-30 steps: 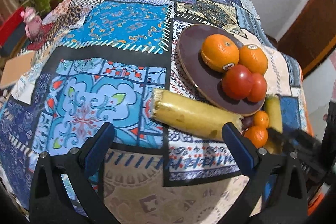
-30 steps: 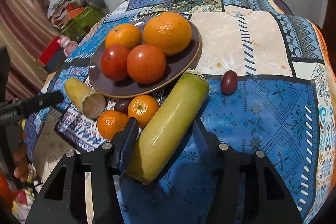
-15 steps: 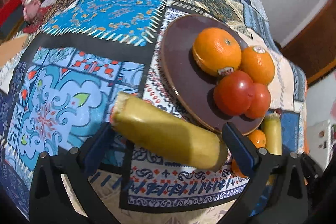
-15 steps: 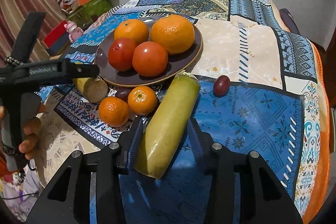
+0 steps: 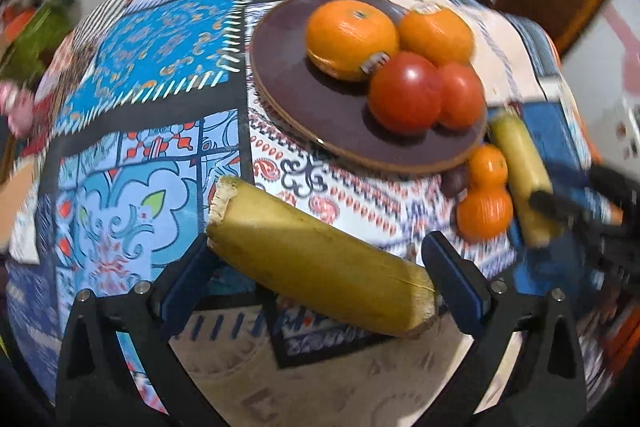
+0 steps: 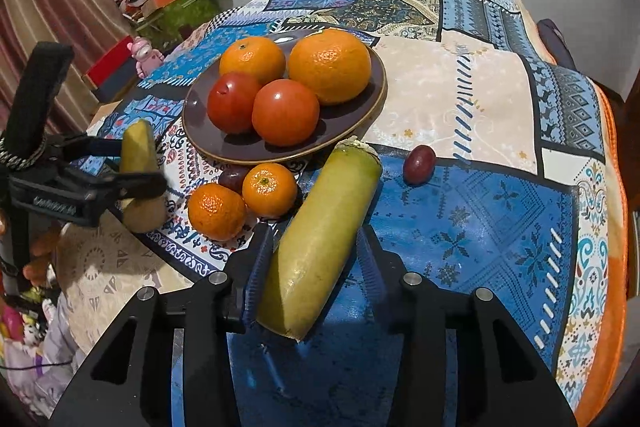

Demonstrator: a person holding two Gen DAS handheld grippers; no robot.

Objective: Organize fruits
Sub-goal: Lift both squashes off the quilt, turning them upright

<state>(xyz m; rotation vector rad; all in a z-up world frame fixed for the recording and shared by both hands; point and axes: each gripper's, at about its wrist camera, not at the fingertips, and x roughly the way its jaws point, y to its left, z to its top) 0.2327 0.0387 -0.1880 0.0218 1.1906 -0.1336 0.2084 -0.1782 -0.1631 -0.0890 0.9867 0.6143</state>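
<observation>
Banana pieces: one (image 5: 320, 267) spanning left gripper (image 5: 320, 269) wide jaws, another (image 6: 320, 247) clamped by right gripper (image 6: 316, 259); plate (image 6: 360, 115) at twelve o'clock.

The tablecloth (image 6: 472, 99) was a patchwork of blues, cream and black — tile motifs, paisley, diamonds, with an orange border. The plate (image 6: 208, 143) was dark brown with a paler rim. On it sat two bright oranges (image 6: 330, 65) and two red tomatoes (image 6: 285, 111). Both cut bananas (image 6: 320, 247) were yellow-green — one grape (image 6: 419, 164) dark purple.
</observation>
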